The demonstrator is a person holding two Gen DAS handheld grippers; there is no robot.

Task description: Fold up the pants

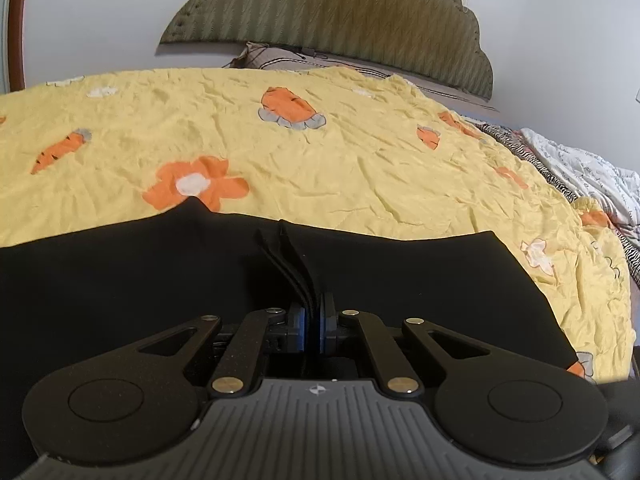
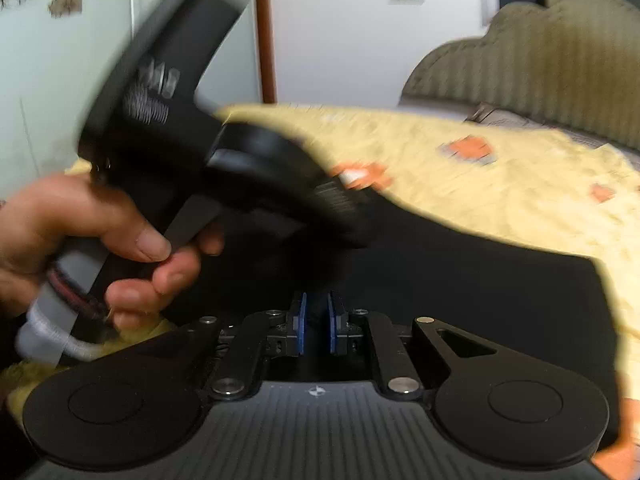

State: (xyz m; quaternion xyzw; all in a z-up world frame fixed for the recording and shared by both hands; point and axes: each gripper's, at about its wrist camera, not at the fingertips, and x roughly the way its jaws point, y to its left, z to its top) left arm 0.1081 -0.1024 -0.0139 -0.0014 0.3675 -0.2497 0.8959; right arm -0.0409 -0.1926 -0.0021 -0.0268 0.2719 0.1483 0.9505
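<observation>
A pair of black fabric pants [image 1: 400, 280] is lying spread flat on the near part of a wrinkled yellow bedsheet printed with orange carrots and flowers [image 1: 340, 160], its far edge running across the sheet just short of an orange flower with a white centre [image 1: 196, 184]. The left gripper [image 1: 314, 322] is pinching a raised, layered fold of the black cloth, its blue-padded jaws pressed together on the ridge that is standing up from the garment's middle. In the right wrist view, the right gripper [image 2: 316, 326] is hovering over the same dark fabric with its blue pads standing a narrow gap apart; the cloth is showing dark in that gap, and whether the pads are pressing on it cannot be told. The person's left hand [image 2: 92, 240] is squeezing the grey trigger handle of the left tool, which is showing blurred above and left of the pants. Beyond the sheet's far edge, an olive-green scalloped upholstered headboard [image 1: 332, 28] is leaning against a white wall [image 1: 100, 20], and a zebra-striped cloth [image 1: 532, 160] is lying at the sheet's right border.
</observation>
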